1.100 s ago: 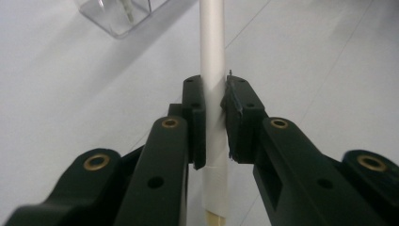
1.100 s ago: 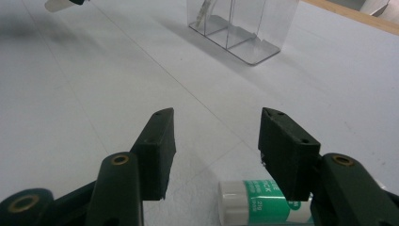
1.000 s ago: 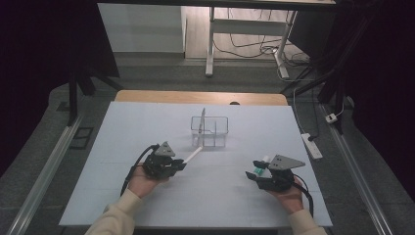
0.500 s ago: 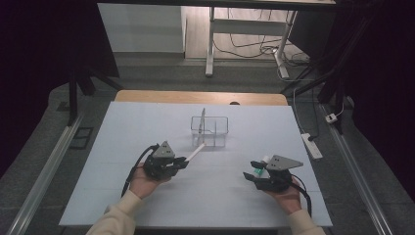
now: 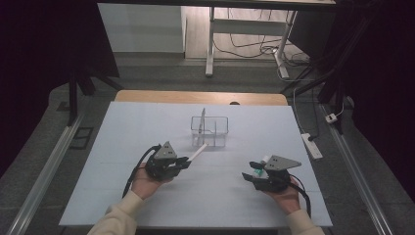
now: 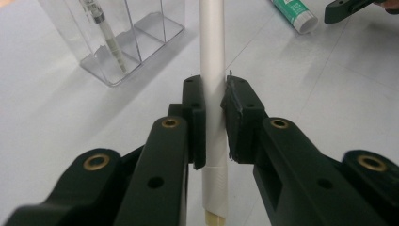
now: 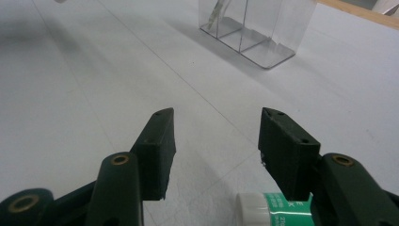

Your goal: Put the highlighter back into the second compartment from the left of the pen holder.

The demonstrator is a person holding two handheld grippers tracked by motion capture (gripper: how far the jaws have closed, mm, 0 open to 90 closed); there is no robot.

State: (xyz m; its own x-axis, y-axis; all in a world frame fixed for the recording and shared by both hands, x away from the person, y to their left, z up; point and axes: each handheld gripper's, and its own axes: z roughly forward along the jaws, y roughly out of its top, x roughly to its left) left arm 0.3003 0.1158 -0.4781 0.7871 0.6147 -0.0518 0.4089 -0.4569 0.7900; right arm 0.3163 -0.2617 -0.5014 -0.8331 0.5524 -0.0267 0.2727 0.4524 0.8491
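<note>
Left gripper (image 6: 214, 117) pinches long white paper-wrapped stick (image 6: 211, 56) at 7 o'clock of clear acrylic compartment organiser (image 5: 209, 128); right gripper (image 7: 216, 136) spread, empty; risk: tip catching organiser rim, tipping it.

Dim room, evenly lit white bench, soft close-ups.

In the high view the bench (image 5: 147, 147) takes a flat, cool light from above while the surroundings fall off to near black at both sides; only the floor beyond the far edge is brighter. Shadows under the hands are faint and short. The picture is slightly grainy, with straight lines bowing a little toward the edges. In the left gripper view the claw (image 6: 214, 117) and the white tube (image 6: 211, 56) are fairly sharp, the near foreground blurred, with a pale sheen on the clear box (image 6: 117, 42). In the right gripper view the bench looks greyer, with a broad soft shadow at upper left.
</note>
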